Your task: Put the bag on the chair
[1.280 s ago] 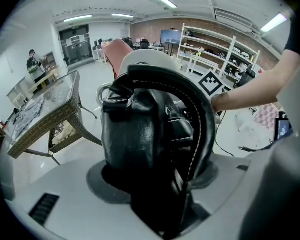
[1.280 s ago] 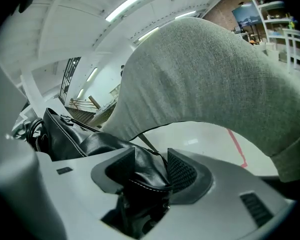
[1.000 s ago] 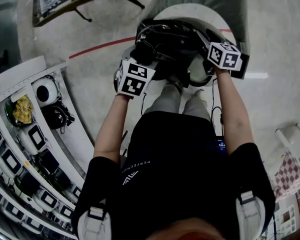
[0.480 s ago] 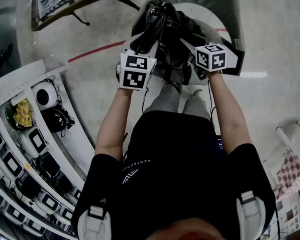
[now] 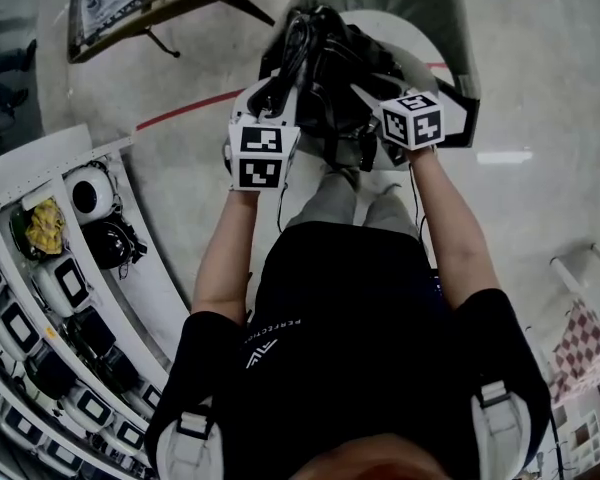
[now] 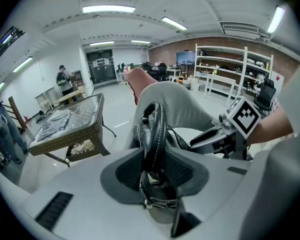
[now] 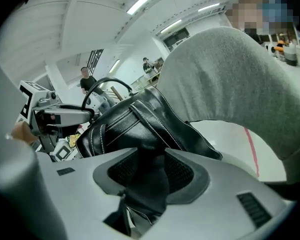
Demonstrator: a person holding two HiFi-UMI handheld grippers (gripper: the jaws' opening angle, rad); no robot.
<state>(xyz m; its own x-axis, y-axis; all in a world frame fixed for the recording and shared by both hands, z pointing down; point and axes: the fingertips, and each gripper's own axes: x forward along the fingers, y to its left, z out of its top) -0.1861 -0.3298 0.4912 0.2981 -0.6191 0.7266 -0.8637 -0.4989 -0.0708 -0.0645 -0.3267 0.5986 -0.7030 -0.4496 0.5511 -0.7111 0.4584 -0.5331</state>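
A black leather bag (image 5: 325, 73) is held between the two grippers over the front part of the chair's (image 5: 435, 3) white seat, with the grey backrest rising behind it; no view shows whether the bag's underside touches the seat. The left gripper (image 6: 154, 168) is at the bag's left side. Its fingers (image 6: 121, 170) are closing around the stitched strap (image 6: 158, 126), which stands upright in the gap between them. A little dark pad shows on each side of the strap, so they are not clearly pressing on it. A metal ring on the strap sits low in that gap. The right gripper (image 7: 150, 173) is at the bag's right side, and its fingers (image 7: 185, 173) are closing on a thick fold of the bag's leather. The fold fills the space between them and is pinched there, and the rest of the bag bulges up and to the left beyond the fingers. From the head view both forearms reach forward, with the marker cubes level on either side of the bag. A red floor line (image 5: 195, 103) runs to the chair's left. Beyond it stands a glass-topped wicker table (image 6: 65, 126), and a white curved rack (image 5: 40, 183) holds gear at the person's left.
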